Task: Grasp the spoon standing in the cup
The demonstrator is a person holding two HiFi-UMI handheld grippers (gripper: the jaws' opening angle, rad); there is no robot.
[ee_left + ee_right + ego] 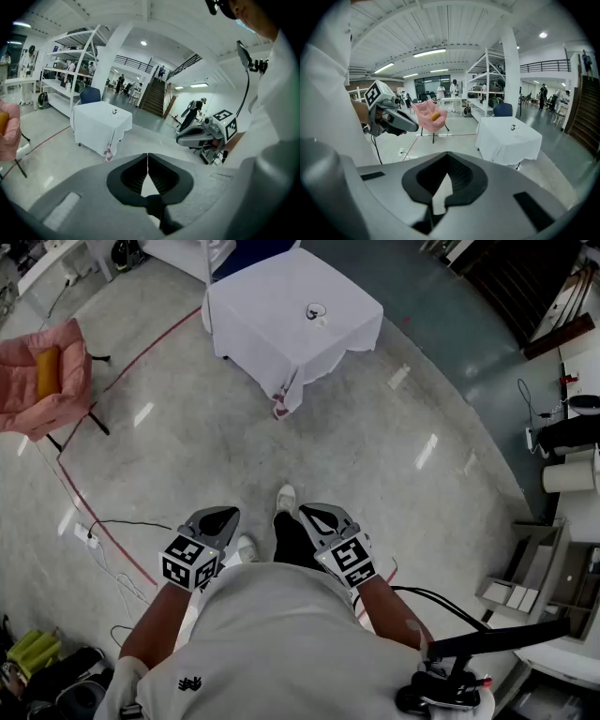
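The left hand-held gripper (223, 513) is down at the person's waist, jaws pressed together on nothing. The right hand-held gripper (315, 510) sits beside it, closed and empty too. Well ahead across the floor, the cup (316, 310) is a tiny dark-rimmed shape near the middle of the white-draped worktop (267, 329). Its spoon is too small to make out.

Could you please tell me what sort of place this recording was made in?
Probably a large indoor lab or workshop hall. There are tall white metal shelving racks loaded with equipment, a broad polished grey concrete floor, and a dark staircase at the far end.
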